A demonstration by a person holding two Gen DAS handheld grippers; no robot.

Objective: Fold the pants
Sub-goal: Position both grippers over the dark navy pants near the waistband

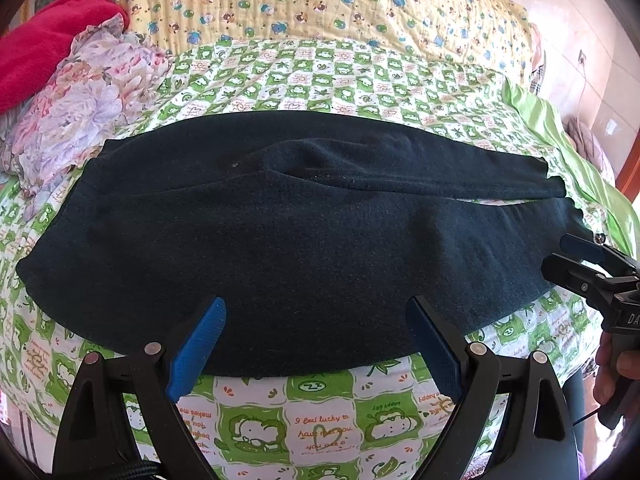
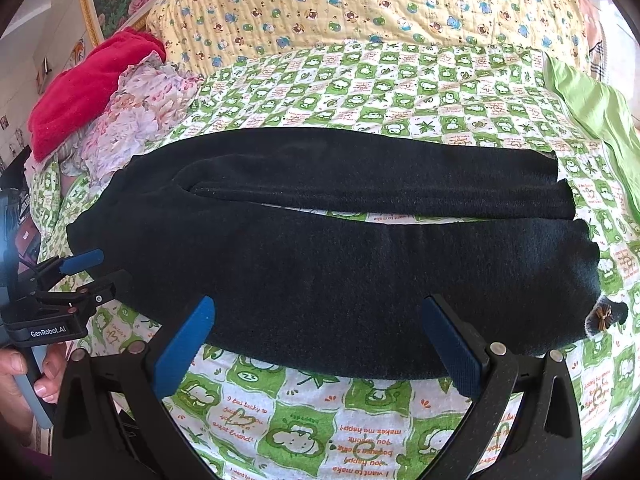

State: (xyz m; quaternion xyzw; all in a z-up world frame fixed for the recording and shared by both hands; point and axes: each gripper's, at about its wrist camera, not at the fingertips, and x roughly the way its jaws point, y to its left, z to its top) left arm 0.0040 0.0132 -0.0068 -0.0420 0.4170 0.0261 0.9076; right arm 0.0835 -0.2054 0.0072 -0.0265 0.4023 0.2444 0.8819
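Observation:
Dark navy pants (image 1: 280, 220) lie flat across the green-and-white patterned bedspread (image 1: 320, 432), waist to the left, two legs running right with a thin gap between them. They also show in the right wrist view (image 2: 340, 264). My left gripper (image 1: 316, 308) is open and empty over the near edge of the pants towards the waist end. My right gripper (image 2: 320, 308) is open and empty over the near edge of the near leg. The right gripper also shows in the left wrist view (image 1: 576, 256), and the left gripper shows in the right wrist view (image 2: 96, 268).
A yellow quilt (image 1: 320, 4) with a bear print lies along the back. A floral cloth (image 1: 88, 100) and a red cloth (image 1: 44, 48) are piled at the back left. A light green sheet (image 2: 596, 120) lies at the right.

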